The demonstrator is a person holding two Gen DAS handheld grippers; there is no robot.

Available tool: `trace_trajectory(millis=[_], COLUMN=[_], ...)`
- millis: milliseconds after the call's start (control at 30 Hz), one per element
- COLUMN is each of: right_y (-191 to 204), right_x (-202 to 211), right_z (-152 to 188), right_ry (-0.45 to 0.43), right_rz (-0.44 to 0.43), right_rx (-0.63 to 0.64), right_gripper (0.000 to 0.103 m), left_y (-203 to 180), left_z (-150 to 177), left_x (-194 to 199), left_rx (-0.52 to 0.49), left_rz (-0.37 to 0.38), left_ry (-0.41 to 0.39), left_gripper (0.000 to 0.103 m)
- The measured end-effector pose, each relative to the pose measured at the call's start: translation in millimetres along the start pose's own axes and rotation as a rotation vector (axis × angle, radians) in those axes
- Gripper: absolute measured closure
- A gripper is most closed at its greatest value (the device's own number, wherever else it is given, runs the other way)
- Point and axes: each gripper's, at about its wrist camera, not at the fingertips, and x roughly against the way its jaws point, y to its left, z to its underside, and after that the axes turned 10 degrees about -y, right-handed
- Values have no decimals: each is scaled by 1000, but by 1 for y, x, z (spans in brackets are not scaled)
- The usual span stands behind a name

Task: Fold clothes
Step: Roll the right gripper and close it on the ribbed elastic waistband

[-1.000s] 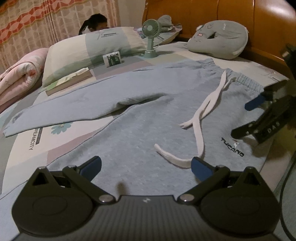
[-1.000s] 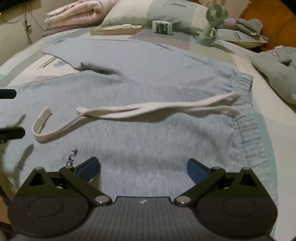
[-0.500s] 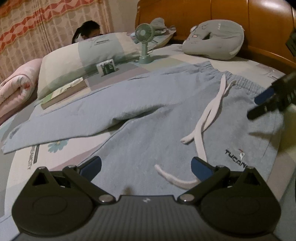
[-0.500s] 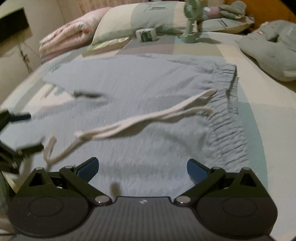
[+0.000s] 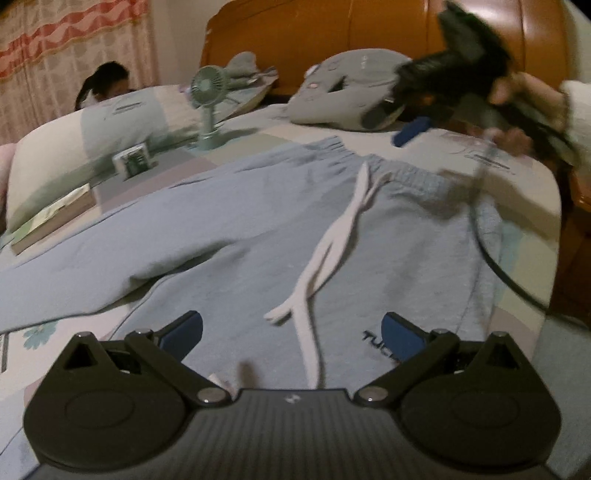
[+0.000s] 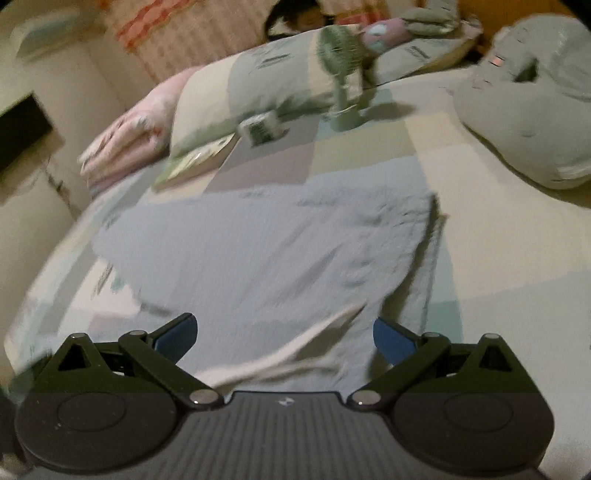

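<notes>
Spread across the patchwork bedsheet (image 5: pixel 280 140), the light blue sweatpants (image 5: pixel 229 229) lie flat, waistband toward the wooden headboard (image 5: pixel 332 33), and we see them in both views. From our left gripper (image 5: pixel 291 330), its jaws wide and empty just above the cloth, we catch the white drawstring (image 5: pixel 332 240) running down the front and part of a dark logo (image 5: pixel 376 341) near the right fingertip. Only this view shows our right hand (image 5: pixel 513 114) and its tool, blurred, above the waistband near the grey cushion (image 5: pixel 343 96). From our right gripper (image 6: pixel 282 338), also spread wide and holding nothing, we alone see the pink folded quilt (image 6: pixel 125 136); the green fan (image 6: pixel 340 74) and pillow (image 6: pixel 236 96) smear there.
</notes>
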Motion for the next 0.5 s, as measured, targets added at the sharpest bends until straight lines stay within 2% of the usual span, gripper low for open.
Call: trace_trajectory(millis=[100,267,433,500], right_y=[-37,-95,-98,-91], right_x=[-17,-48,-32,-24], right_z=[-14,-25,-23,-15], right_ry=[19,77,-15,-26], right_rz=[7,17,-78,-161], right_rx=[-111,-282,-341,-354], right_gripper=[0,0,0,0], left_y=[0,3,9,8], left_z=[1,2,2,2], left_x=[-4,-14,-22,-24], left_rx=[3,24,49,53], left_rz=[28,13,-9,-10], left_ry=[1,23,38,36], left_gripper=[1,1,1,1])
